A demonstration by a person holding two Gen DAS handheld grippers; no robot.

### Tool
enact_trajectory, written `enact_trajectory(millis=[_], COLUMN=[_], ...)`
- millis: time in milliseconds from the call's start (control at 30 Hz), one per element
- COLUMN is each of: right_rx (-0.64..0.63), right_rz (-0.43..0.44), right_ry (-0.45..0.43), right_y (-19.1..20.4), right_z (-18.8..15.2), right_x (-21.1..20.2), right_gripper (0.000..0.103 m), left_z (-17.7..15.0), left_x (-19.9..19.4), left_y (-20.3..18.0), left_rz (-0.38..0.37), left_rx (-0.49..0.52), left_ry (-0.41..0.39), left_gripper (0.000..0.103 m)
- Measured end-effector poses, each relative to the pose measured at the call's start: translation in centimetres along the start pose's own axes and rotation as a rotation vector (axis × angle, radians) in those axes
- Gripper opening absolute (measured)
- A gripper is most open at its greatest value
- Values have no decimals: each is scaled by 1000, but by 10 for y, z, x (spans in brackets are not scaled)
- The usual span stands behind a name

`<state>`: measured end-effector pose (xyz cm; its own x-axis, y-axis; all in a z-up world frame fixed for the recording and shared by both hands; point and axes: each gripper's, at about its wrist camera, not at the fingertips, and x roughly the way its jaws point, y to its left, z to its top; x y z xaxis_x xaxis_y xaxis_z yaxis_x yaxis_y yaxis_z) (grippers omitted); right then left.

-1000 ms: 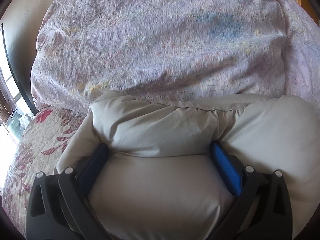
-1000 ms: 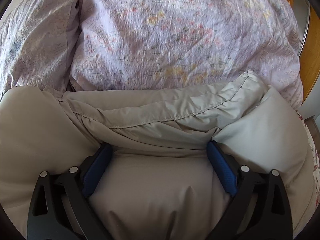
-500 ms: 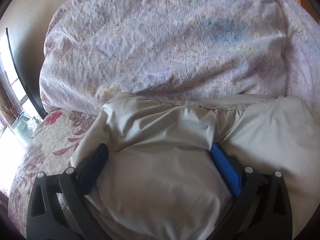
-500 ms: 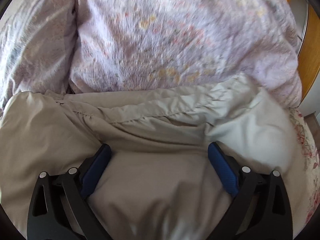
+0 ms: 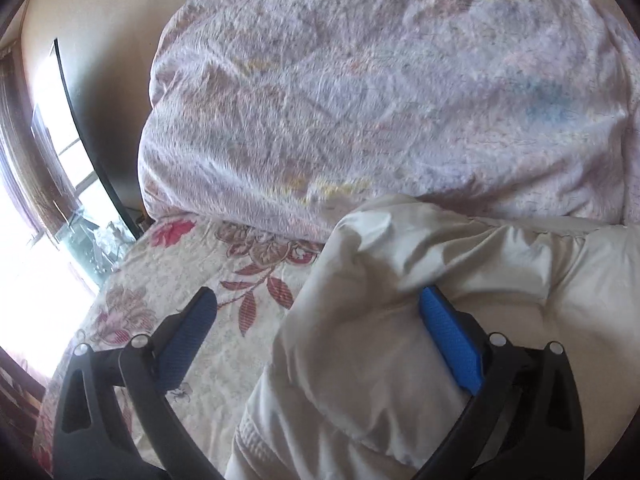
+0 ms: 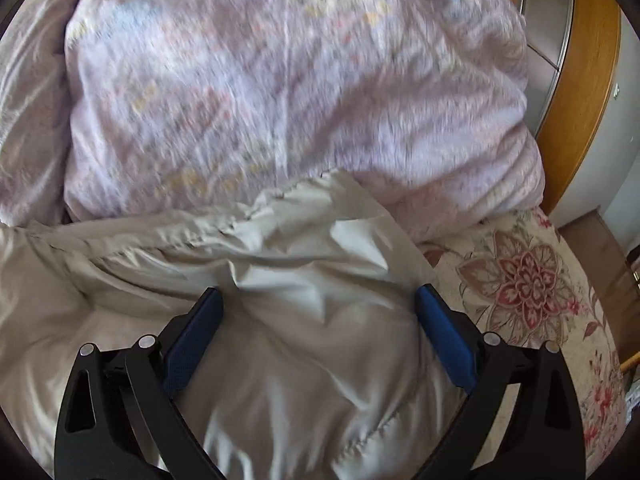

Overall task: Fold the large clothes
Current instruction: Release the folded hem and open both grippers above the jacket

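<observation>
A puffy beige padded jacket [image 5: 460,264] lies on a floral bedspread [image 5: 168,280]. My left gripper [image 5: 316,316] is open at the jacket's left edge: its right pad presses against the fabric and its left pad hangs over the bedspread. The jacket also shows in the right wrist view [image 6: 304,320]. My right gripper [image 6: 320,312] is open, its jaws wide apart, with the jacket's right part bulging between them. Neither gripper pinches the fabric.
A big crumpled lilac quilt [image 5: 380,92] is heaped just behind the jacket, also in the right wrist view [image 6: 280,80]. A bright window [image 5: 36,208] is at the left. A wooden door frame [image 6: 588,92] and floor are at the right, past the bedspread's edge [image 6: 532,276].
Both grippers have moved outward: the left one to the left, off the jacket's edge onto the bedspread, the right one to the right. The jacket's far edge has shifted and wrinkled.
</observation>
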<state>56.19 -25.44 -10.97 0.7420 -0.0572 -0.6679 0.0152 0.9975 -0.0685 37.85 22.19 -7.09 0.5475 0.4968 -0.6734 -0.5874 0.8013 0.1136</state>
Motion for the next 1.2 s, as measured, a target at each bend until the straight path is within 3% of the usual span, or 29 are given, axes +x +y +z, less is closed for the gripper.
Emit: enact_trajectory(millis=[133,567,800,1200], right_rx=[3,23,45,45], right_rz=[-15,5,34,21], right_ry=[27,89,101,109], right_y=[-2,-14,-22,-25], right_z=[-7,-9,-7,-6], right_x=[6,34,42,52], right_gripper=[101,102,102,102], left_z=[-2,-1,-3,-3], left_x=[13,31,47,48], left_y=[6,-8,10,7], left_rz=[-27,-14,-121,-101], left_rx=[-40,-1,-94,-76], left_ry=[30,99,160,172], left_gripper=[101,101,101,101])
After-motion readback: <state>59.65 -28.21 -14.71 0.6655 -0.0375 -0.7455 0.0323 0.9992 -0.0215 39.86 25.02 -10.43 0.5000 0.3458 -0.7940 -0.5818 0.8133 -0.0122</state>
